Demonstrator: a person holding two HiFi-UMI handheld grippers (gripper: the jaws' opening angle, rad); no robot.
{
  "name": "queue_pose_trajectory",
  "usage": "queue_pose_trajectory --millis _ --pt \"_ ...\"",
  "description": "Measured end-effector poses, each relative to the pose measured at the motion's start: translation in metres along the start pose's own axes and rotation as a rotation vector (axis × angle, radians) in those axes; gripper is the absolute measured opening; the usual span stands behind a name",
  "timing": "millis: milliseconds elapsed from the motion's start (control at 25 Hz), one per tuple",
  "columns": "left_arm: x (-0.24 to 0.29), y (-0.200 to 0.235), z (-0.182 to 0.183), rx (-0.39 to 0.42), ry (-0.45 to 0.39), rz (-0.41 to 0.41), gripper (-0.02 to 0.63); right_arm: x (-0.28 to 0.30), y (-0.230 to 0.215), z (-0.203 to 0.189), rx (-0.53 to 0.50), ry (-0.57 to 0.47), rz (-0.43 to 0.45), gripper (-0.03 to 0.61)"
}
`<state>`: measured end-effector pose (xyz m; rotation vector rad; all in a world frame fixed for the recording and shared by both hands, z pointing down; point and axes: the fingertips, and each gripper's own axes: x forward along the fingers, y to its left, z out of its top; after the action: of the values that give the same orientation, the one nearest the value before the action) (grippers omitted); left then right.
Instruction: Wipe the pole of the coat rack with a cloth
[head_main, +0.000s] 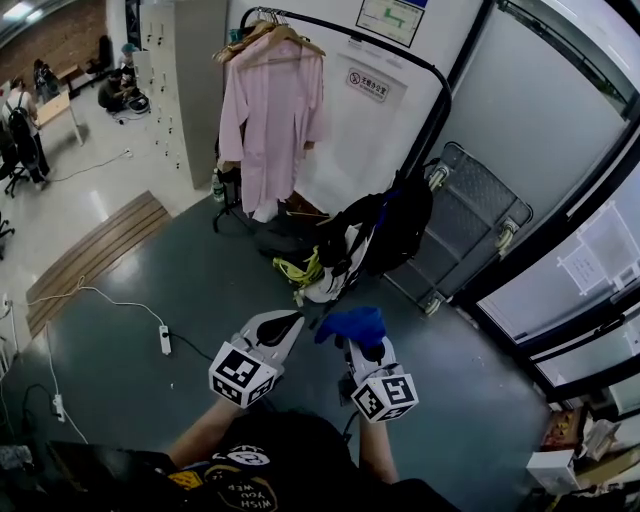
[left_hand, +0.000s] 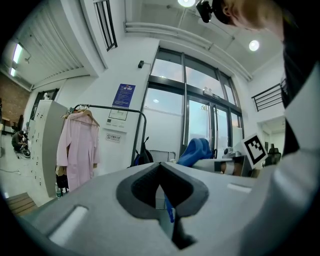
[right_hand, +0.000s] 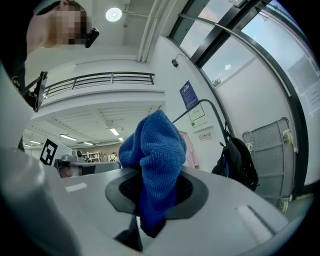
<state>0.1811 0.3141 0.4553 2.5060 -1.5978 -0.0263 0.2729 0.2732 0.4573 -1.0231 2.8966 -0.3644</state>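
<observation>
I'm holding the right gripper (right_hand: 159, 175) with its jaws clamped on a blue cloth (right_hand: 156, 150), which is bunching up above the tips. The left gripper (left_hand: 160, 167) is sitting with its jaws pressed together, with nothing between them. In the head view both are hovering side by side over the dark floor (head_main: 130, 400), well apart from the coat rack. The rack's black pole (head_main: 430, 135) is arching up ahead against the white wall. A pink shirt (head_main: 272, 120) is hanging from its top bar, and a black backpack (head_main: 400, 225) is hanging by its lower end.
</observation>
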Motion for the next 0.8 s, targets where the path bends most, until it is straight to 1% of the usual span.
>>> queue_pose_trajectory --millis 80,160,280,440,560,720,800 --pt "-0.003 0.015 -0.001 -0.005 -0.003 0.000 0.003 0.012 0.006 0.001 -0.034 0.003 -0.010 0.080" --pt "-0.001 0.030 -0.005 -0.014 0.002 0.002 0.003 0.025 0.005 0.001 -0.045 0.006 -0.028 0.080" --pt "0.012 0.047 -0.008 -0.027 0.007 -0.005 0.003 0.045 -0.004 0.000 -0.018 0.010 -0.042 0.080" --pt "0.040 0.074 -0.004 -0.022 0.004 -0.013 0.003 0.084 -0.024 0.001 0.008 0.009 -0.012 0.079" --pt "0.080 0.105 0.005 -0.018 -0.004 -0.002 0.003 0.125 -0.057 0.015 -0.007 -0.015 0.002 0.080" --pt "0.156 0.146 0.033 0.025 -0.030 -0.003 0.003 0.188 -0.116 0.055 -0.044 -0.065 0.013 0.080" --pt "0.195 0.159 0.048 0.048 -0.040 -0.010 0.003 0.217 -0.148 0.075 -0.048 -0.069 0.003 0.080"
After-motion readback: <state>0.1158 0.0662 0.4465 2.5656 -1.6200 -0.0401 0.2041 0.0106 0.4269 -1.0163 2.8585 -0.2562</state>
